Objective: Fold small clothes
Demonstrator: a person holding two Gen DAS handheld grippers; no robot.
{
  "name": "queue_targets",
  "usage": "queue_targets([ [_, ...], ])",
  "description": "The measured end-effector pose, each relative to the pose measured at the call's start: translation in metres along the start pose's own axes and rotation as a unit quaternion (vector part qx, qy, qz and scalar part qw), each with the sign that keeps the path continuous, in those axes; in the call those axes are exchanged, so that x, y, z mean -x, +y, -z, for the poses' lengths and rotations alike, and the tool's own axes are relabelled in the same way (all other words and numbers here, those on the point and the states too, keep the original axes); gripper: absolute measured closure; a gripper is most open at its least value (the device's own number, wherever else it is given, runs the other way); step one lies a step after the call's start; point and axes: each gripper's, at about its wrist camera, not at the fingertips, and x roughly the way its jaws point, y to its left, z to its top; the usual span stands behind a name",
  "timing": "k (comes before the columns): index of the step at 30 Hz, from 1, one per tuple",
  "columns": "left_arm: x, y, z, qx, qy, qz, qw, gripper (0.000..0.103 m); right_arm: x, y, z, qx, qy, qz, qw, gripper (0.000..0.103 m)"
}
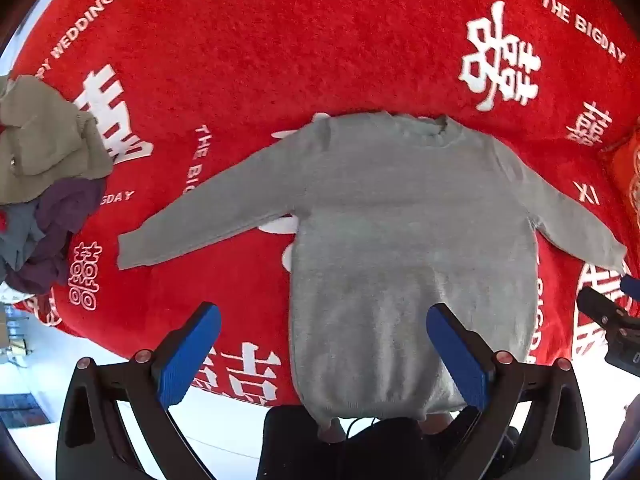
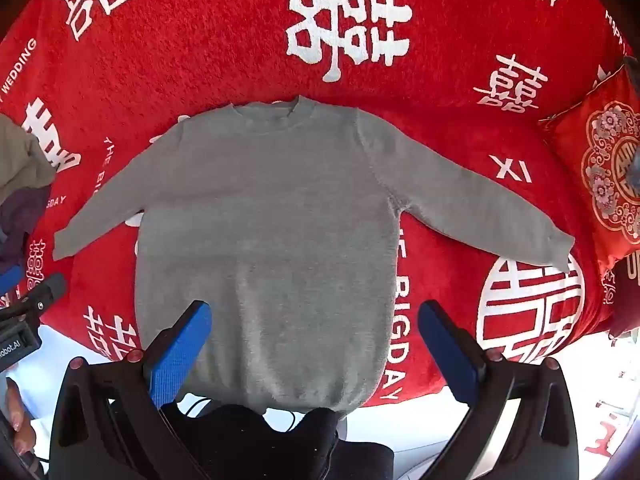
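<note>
Left gripper (image 1: 323,354): poised above sweater hem, jaws spread wide, holding nothing. Right gripper (image 2: 315,350): same pose, jaws wide apart, empty. Grey sweater (image 2: 276,216): flat on red blanket (image 2: 208,60), 2 sleeves outstretched. Clothes pile (image 1: 44,184): left of sweater.
</note>
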Motion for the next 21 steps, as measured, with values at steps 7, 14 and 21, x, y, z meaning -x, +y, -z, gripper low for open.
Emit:
queue_targets([
  [7,-0.003,-0.016,0.005,-0.015,0.009,-0.005,0.9998,0.0,-0.002,-0.003,0.0,0.0,0.001,-0.005,1.0,0.0],
  [14,-0.009,-0.016,0.002,-0.018,0.024,0.016,0.9994,0.0,-0.01,-0.008,0.0,0.0,0.005,-0.008,1.0,0.001],
  [21,-0.02,-0.025,0.009,-0.016,0.032,0.022,0.9991,0.0,-0.031,-0.021,-0.001,-0.003,0.016,-0.022,1.0,0.0],
])
